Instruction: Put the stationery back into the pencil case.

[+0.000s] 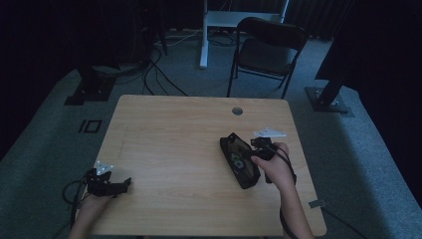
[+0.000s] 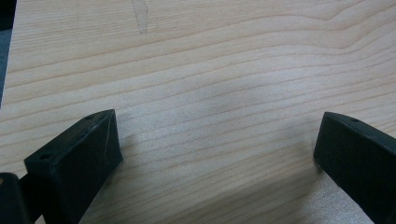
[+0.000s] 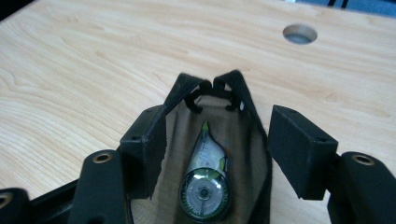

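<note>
While the black fabric zip pouch [image 3: 219, 154] lay open on the pale wooden table [image 1: 174, 149], right of its middle, the right gripper [image 3: 219, 149] was held over its mouth, jaws spread wide astride it and gripping nothing. A green-and-clear correction tape dispenser [image 3: 205, 186] was seen inside. The left gripper [image 2: 217, 154] was parked wide open and empty at the near left edge. With the pouch unbraced, it would likely be dragged or tipped if one wall were snagged.
</note>
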